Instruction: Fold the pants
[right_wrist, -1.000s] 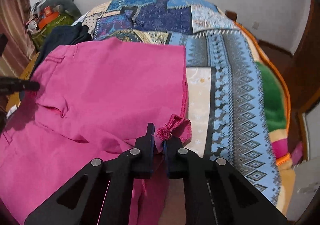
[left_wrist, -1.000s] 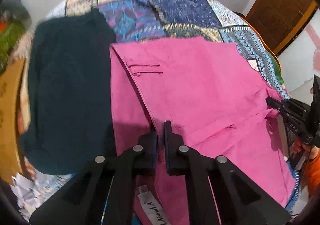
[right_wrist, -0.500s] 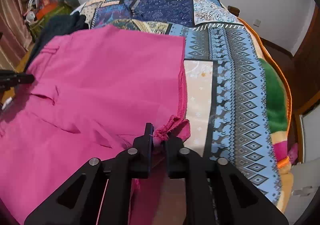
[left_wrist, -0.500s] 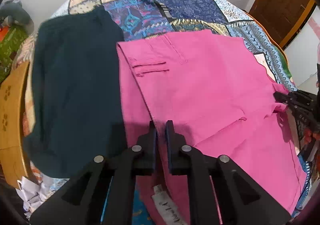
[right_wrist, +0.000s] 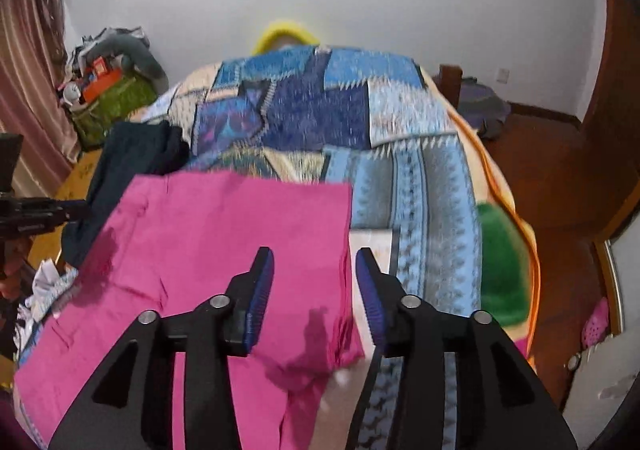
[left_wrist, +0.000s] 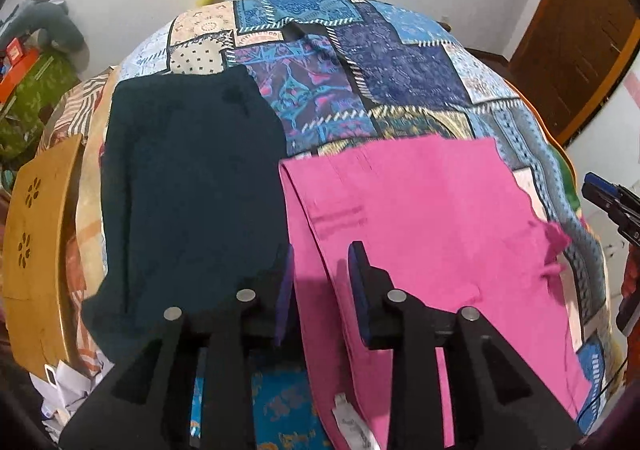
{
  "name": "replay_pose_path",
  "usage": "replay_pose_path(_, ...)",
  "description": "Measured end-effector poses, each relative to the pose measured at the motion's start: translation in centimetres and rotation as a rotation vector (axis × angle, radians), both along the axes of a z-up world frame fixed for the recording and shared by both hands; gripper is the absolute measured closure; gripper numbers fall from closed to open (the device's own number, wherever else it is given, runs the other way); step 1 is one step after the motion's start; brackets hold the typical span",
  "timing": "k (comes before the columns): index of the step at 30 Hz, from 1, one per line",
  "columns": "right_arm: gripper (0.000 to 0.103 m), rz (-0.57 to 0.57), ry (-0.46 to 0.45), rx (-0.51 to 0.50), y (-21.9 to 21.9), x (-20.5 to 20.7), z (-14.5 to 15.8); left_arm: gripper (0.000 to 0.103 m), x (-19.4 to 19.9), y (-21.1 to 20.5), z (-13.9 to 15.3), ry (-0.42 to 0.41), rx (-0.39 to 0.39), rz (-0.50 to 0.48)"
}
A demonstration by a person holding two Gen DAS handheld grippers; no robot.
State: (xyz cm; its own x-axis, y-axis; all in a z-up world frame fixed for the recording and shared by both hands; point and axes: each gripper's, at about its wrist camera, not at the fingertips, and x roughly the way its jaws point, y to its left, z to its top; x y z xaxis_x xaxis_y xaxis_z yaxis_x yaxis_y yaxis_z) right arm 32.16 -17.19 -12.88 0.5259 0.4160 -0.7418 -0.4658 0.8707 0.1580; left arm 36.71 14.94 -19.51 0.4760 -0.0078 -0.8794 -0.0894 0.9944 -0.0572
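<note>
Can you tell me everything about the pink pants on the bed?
The pink pants are bright magenta woven cloth, folded over into a flat, nearly square stack. A slit pocket shows near one edge and a white label pokes out at the near end. They lie on the patchwork bedspread, right beside a dark teal garment. The left gripper and right gripper have just been opening; nothing is pinched, so the pants lie free.
</note>
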Motion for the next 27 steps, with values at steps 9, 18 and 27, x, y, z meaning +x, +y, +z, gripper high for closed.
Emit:
replay_pose_path(9,0.062,-0.005,0.086,-0.01,2.1,5.5,-3.4,0.072,5.2,2.7,-2.3,0.042,-0.03,0.063)
replay_pose_path(18,0.062,-0.073,0.262,-0.004,4.5,11.6,-9.0,0.071,8.2,3.7,-5.7,0.094,-0.069,0.064)
replay_pose_path(27,0.086,-0.021,0.198,-0.116,7.7,12.7,-10.3,0.093,8.0,3.1,-5.7,0.064,-0.005,0.048)
